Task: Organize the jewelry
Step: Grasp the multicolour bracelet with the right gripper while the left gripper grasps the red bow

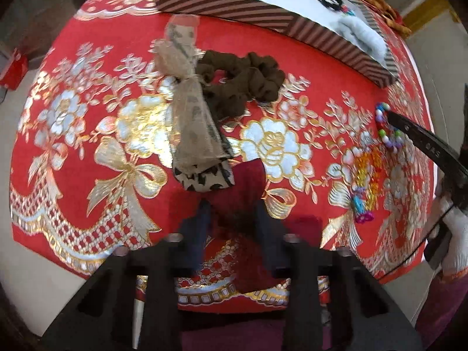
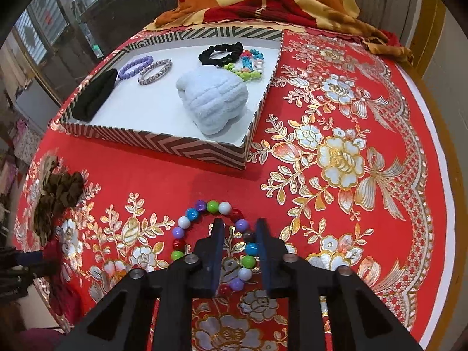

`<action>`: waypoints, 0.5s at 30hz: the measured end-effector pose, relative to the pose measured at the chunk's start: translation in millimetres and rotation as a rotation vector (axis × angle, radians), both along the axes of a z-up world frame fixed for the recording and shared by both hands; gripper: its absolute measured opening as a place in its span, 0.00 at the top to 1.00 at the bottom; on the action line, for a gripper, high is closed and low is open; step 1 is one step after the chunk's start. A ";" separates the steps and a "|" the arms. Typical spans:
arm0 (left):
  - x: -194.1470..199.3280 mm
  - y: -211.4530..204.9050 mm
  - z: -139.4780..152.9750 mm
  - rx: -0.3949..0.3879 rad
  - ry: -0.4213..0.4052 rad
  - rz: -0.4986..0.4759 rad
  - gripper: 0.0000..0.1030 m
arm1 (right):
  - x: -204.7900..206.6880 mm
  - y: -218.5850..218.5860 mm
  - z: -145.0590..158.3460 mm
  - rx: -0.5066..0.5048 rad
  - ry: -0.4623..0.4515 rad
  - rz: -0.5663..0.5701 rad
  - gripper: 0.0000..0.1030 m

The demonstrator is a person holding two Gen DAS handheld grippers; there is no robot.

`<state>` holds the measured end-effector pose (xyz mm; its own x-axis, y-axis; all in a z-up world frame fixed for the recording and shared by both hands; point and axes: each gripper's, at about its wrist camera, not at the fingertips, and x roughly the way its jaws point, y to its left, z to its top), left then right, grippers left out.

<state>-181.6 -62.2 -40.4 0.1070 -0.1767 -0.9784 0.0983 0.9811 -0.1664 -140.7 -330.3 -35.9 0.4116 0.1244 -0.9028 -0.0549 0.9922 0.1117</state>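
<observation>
Inside the striped tray (image 2: 187,146) six pieces already lie; outside, the right gripper (image 2: 238,225), open, straddles the multicolored bead bracelet (image 2: 187,219), and the left gripper (image 1: 234,207) hangs open near the brown scrunchie (image 1: 242,84) and leopard-print hair bow (image 1: 196,134).

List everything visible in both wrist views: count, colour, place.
Striped cardboard tray: 1, brown-white, far side of cloth.
Fluffy scrunchie: 1, pale blue, in tray.
Black scrunchie: 1, in tray.
Purple bead bracelet: 1, in tray.
Silver bracelet: 1, in tray.
Pastel bead bracelet: 1, multicolour, tray corner.
Black folded cloth: 1, in tray.
Round-bead bracelet: 1, multicolour, on cloth.
Brown scrunchie: 1, on cloth.
Beige mesh bow: 1, on cloth.
Floral tablecloth: 1, red-gold.
Left gripper: open.
Right gripper: open, over round-bead bracelet.
</observation>
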 end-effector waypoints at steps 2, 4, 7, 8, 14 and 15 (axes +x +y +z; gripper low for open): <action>0.9 2.1 1.4 -0.018 0.000 -0.024 0.83 | -0.7 -1.3 0.2 0.019 0.005 -0.001 0.92; -2.4 1.6 2.1 -0.025 -0.006 -0.047 0.87 | -2.3 -2.0 1.9 0.033 0.004 -0.002 0.92; -5.7 1.1 10.0 -0.049 -0.008 -0.069 0.91 | -6.7 -2.7 10.3 0.049 -0.018 -0.004 0.92; -7.7 0.0 15.3 -0.051 -0.014 -0.077 0.92 | -8.8 -3.4 15.9 0.057 -0.031 -0.006 0.92; -7.3 -8.5 44.0 -0.079 -0.078 -0.144 0.93 | -13.5 -4.3 37.9 0.067 -0.068 0.001 0.92; -6.0 -9.0 47.4 -0.083 -0.089 -0.153 0.93 | -13.2 -4.3 39.9 0.065 -0.068 0.004 0.92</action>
